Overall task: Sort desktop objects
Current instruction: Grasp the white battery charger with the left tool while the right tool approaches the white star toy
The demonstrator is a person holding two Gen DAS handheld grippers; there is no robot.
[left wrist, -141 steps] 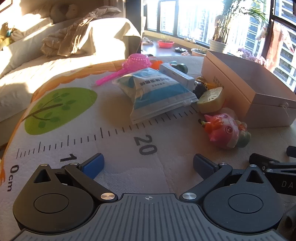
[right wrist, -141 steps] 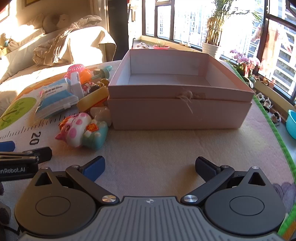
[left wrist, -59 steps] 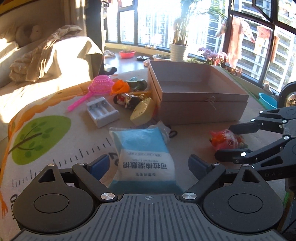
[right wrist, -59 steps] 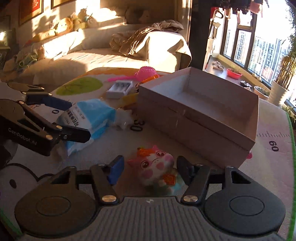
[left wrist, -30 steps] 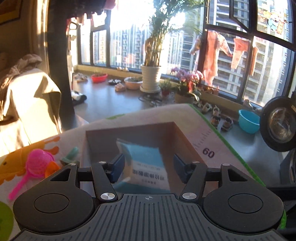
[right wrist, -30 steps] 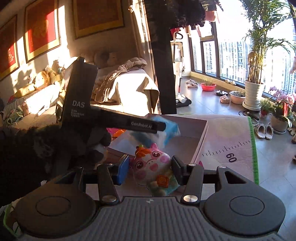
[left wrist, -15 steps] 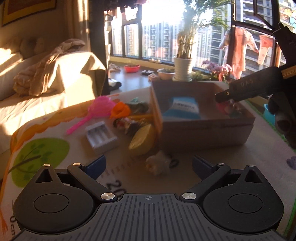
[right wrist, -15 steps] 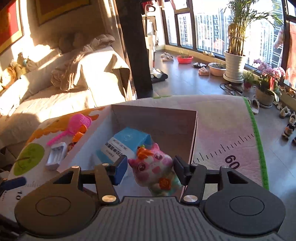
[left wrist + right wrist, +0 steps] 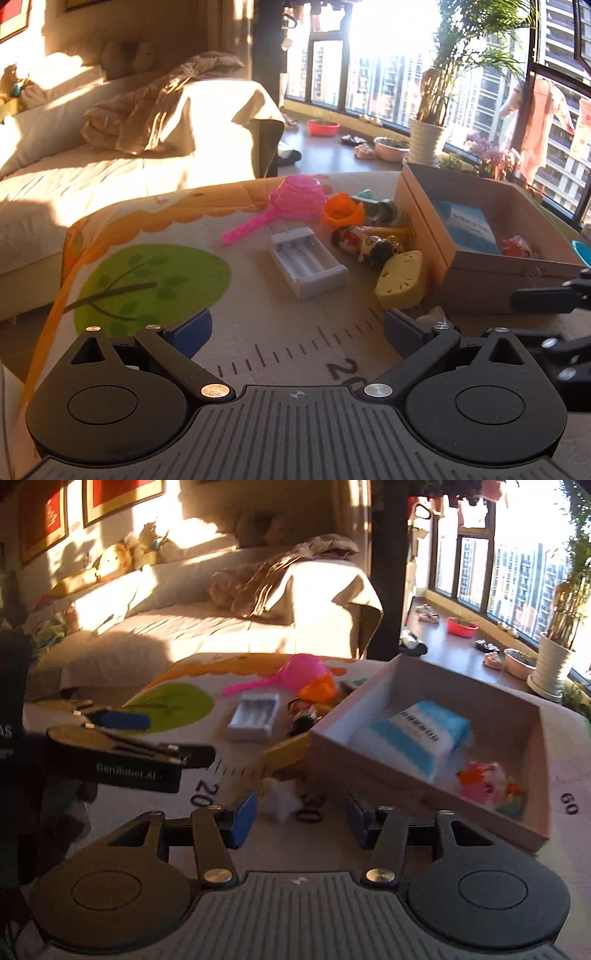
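Left wrist view: the left gripper (image 9: pixel 297 328) is held wide open and empty above the mat (image 9: pixel 258 332), facing the battery case (image 9: pixel 306 262), yellow cheese toy (image 9: pixel 400 280) and figurine (image 9: pixel 364 242) beside the box (image 9: pixel 480 273); another pick is judged due, calling for a descent onto one of these. Right wrist view: the right gripper (image 9: pixel 301 818) is spread and empty, the pig toy (image 9: pixel 487 782) now released beside the blue packet (image 9: pixel 413 738) inside the box, where half a second ago it was clamped.
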